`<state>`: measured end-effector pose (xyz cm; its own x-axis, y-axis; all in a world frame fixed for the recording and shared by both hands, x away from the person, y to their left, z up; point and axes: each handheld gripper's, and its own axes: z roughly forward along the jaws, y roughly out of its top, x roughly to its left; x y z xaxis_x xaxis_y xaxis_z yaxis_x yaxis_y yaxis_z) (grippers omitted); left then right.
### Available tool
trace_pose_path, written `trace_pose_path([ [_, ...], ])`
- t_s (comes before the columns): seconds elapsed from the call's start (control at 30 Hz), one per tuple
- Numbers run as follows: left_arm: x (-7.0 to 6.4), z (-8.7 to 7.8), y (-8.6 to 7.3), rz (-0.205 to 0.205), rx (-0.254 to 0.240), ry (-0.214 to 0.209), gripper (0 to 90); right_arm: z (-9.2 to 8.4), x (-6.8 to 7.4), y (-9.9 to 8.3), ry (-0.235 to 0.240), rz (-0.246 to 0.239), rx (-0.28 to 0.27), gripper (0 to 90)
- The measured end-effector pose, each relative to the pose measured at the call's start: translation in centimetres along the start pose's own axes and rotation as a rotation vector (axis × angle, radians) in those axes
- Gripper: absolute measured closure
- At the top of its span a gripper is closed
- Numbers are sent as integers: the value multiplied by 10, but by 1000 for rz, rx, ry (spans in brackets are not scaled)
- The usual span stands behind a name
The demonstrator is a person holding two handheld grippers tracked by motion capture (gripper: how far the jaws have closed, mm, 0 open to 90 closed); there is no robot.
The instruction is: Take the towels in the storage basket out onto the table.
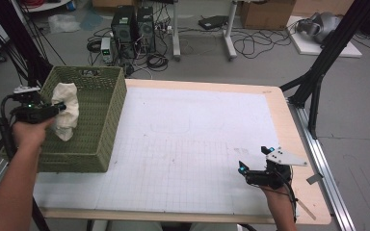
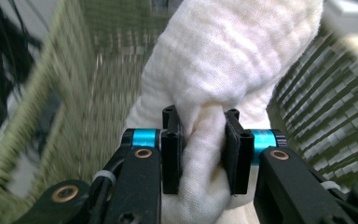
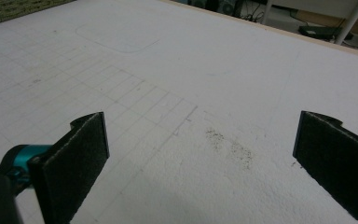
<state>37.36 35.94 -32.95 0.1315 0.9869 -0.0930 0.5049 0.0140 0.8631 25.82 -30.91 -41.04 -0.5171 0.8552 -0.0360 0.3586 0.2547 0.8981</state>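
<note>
The white cloth (image 1: 66, 111) hangs bunched over the green woven basket (image 1: 107, 120) at the far left of the table, its upper end near the basket's left wall and its lower end dangling inside, clear of the rim. In the left gripper view the cloth (image 2: 233, 60) has a gathered fold pinched between the two black pads (image 2: 171, 154), which press into it from both sides; the fabric bulges above and below the pinch. The left gripper (image 1: 60, 107) is thus clamped on the cloth, its jaws drawn close with only the squeezed fold between them. It reaches in from the left side of the basket, held by the person's left hand (image 1: 29, 132), with the basket's woven walls blurred on either side in its own view.

Well apart, at the near right of the table (image 1: 197, 202), the right gripper (image 1: 255, 168) sits low over the white gridded mat (image 1: 192, 144), held by the person's right hand (image 1: 280, 192). Its jaws stand wide apart with nothing between them; in the right gripper view the two pads (image 3: 79, 154) frame bare mat (image 3: 191, 70) with a faint dark smudge (image 3: 228, 147) on it.
</note>
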Motion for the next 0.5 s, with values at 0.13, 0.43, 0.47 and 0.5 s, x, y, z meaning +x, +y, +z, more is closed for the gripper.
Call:
trace_pose_path([
  [0.13, -4, -15, 12, 22, -75, -28, 726, -1, 1, 1, 2, 5, -5, 25],
  [0.43, -33, -43, 39, 110, -221, -132, 726, 0, 2, 3, 4, -5, -12, 25],
  [0.47, -37, -45, 41, 115, -235, -143, 726, -1, 3, 3, 6, 0, -7, 25],
  [0.5, -41, -47, 43, 118, -248, -155, 726, -1, 3, 3, 6, 0, -8, 25],
])
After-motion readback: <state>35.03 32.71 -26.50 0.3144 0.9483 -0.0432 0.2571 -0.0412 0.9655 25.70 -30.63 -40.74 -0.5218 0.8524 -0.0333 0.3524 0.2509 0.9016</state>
